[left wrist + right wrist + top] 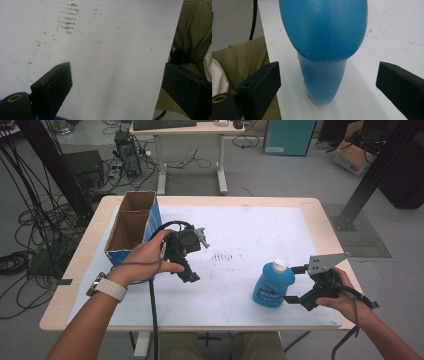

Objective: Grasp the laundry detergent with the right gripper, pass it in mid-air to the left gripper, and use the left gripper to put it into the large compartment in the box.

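Not much done yet: the right gripper [295, 299] sits near the table's [280, 205] front right corner with its jaws spread wide and level, lined up on the blue bottle [324, 50] but clear of it on both sides, so the grab and whatever move follows are left to do, I'd say. The bottle stands upright just left of it. Farther back toward the left edge, the left gripper [192, 277] hangs tilted down over bare white surface – wide open, holding nothing – next to the 2-section cardboard box [131, 227].

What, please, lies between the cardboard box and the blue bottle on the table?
In the high view, the left hand-held gripper and a patch of brownish marks lie between cardboard box and blue bottle.
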{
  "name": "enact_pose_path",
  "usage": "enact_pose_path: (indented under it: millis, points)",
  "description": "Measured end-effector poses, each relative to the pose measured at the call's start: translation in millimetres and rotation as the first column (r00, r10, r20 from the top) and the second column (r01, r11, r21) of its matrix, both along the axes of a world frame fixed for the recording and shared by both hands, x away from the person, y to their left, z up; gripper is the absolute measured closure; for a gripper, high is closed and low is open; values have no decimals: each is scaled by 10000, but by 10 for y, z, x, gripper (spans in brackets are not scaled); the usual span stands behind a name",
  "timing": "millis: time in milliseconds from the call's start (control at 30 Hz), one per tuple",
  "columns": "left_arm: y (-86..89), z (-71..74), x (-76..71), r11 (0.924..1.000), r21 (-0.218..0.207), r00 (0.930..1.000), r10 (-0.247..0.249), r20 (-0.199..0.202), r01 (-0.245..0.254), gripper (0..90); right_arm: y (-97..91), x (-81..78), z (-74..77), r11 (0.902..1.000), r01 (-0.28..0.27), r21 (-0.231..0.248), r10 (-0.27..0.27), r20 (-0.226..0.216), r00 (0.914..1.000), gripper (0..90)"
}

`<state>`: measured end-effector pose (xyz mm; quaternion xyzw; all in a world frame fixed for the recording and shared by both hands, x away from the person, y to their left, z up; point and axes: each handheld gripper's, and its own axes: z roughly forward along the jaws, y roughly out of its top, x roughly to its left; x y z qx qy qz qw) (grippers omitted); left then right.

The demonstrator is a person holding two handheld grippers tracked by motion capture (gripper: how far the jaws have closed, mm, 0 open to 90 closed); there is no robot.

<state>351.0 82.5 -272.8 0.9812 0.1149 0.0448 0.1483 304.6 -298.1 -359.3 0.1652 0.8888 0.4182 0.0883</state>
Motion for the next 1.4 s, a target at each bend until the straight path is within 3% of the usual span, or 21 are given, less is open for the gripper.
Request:
enact_pose_path:
  millis: [1400]
  points:
    - [-2,-5,2,10000,-18,10000,26,26,-26,99,-5,11,1,10000,55,3,-55,-25,10000,60]
